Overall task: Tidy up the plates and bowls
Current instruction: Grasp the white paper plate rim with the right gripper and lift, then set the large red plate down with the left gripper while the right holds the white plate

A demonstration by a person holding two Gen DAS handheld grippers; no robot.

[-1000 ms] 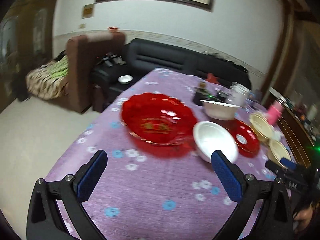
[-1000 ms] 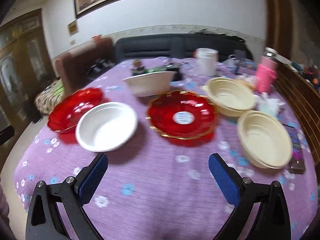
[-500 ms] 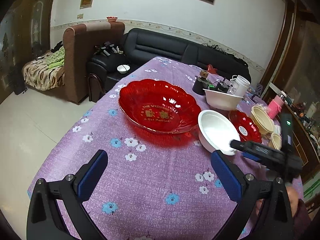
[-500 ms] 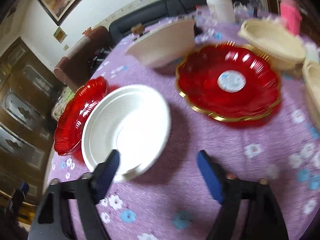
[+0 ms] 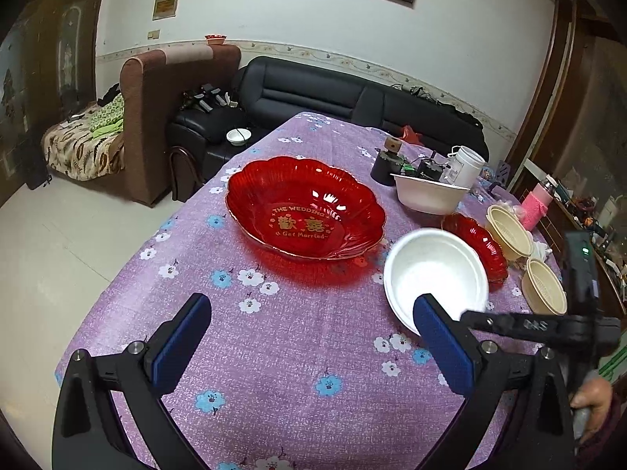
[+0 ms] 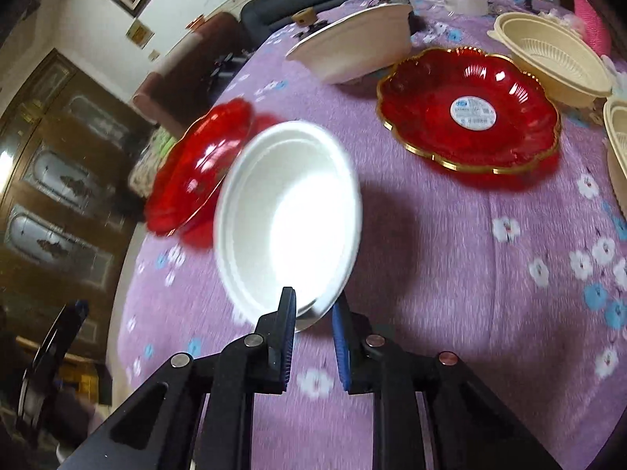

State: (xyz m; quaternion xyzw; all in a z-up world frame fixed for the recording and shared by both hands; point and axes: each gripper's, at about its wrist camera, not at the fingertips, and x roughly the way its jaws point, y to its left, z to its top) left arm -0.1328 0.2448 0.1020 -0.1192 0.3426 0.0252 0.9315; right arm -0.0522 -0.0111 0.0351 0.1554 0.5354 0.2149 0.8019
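Note:
My right gripper (image 6: pixel 313 309) is shut on the near rim of a white bowl (image 6: pixel 288 211), which tilts up off the purple tablecloth. In the left wrist view the same white bowl (image 5: pixel 435 270) sits right of the large red dish (image 5: pixel 303 211), with the right gripper (image 5: pixel 470 315) at its near rim. My left gripper (image 5: pixel 309 337) is open and empty above the cloth, short of the red dish. A smaller red plate (image 6: pixel 468 111), a second white bowl (image 6: pixel 352 53) and two cream bowls (image 6: pixel 548 58) lie beyond.
The table (image 5: pixel 274 372) has a purple flowered cloth. A white cup (image 5: pixel 464 164), dark small items (image 5: pixel 386 164) and a pink bottle (image 5: pixel 539 203) stand at the far right. A black sofa (image 5: pixel 333 94) and brown armchair (image 5: pixel 172 117) are beyond the table.
My right gripper has moved in to the white bowl and closed on its near rim, tilting it up. My left gripper has stayed open and has hardly moved.

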